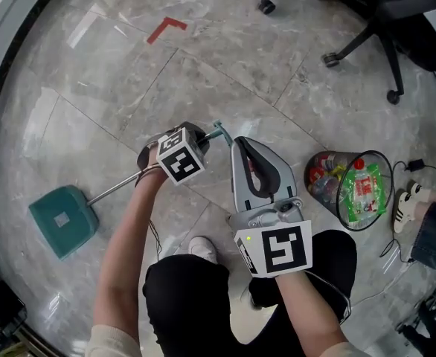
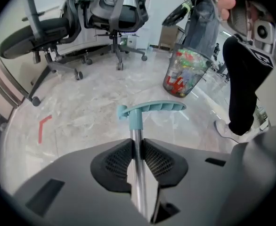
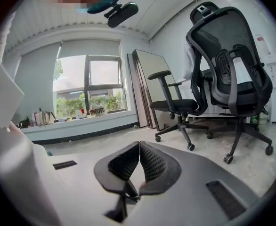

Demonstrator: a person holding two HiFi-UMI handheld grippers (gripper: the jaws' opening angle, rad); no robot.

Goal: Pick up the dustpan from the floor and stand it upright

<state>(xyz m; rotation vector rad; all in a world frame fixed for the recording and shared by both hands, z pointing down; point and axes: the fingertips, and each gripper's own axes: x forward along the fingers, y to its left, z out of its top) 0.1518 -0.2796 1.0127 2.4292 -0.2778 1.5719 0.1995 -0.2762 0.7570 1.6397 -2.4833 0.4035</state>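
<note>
The dustpan has a teal pan (image 1: 63, 220) low at the left in the head view. Its metal rod (image 1: 117, 186) slants up and right to a teal grip (image 1: 216, 130). My left gripper (image 1: 202, 137) is shut on that rod just below the grip. In the left gripper view the rod (image 2: 138, 173) is pinched between the ribbed pads at the left gripper (image 2: 138, 145), and the grip (image 2: 152, 108) sticks out beyond them. My right gripper (image 1: 239, 143) hangs beside the grip, apart from it. Its jaws are shut in the right gripper view, at the right gripper (image 3: 139, 149), with nothing held.
A wire bin (image 1: 350, 188) full of wrappers stands on the marble floor at the right, also seen as the bin (image 2: 185, 74). Office chair bases (image 1: 367, 43) roll at the top right. A red tape mark (image 1: 164, 29) lies far ahead. The person's shoe (image 1: 202, 249) is below the grippers.
</note>
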